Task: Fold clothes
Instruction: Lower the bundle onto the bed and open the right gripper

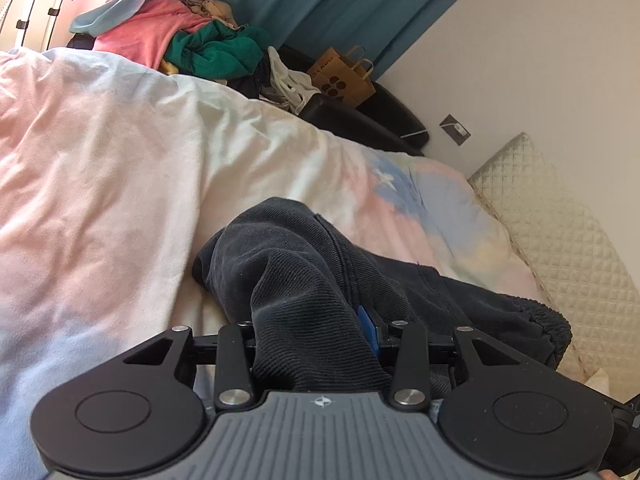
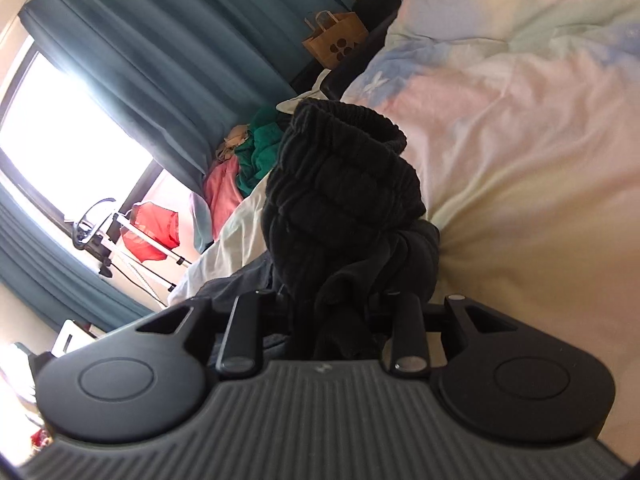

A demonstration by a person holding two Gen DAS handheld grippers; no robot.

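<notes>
Gripping one dark garment (image 1: 304,264) from both ends above the bed's pastel duvet (image 1: 100,160).

Left gripper (image 1: 316,340) has its jaws clenched on ribbed black cloth; right gripper (image 2: 340,312) has its jaws clamped on the bunched elastic waistband end. Beyond the duvet, a clothes pile (image 1: 192,40) lies near a paper bag (image 1: 344,76), under teal curtains (image 1: 340,4).

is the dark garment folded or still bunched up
Bunched up: the dark garment hangs crumpled from both claws, left claw and right claw, above the bedspread.
</notes>
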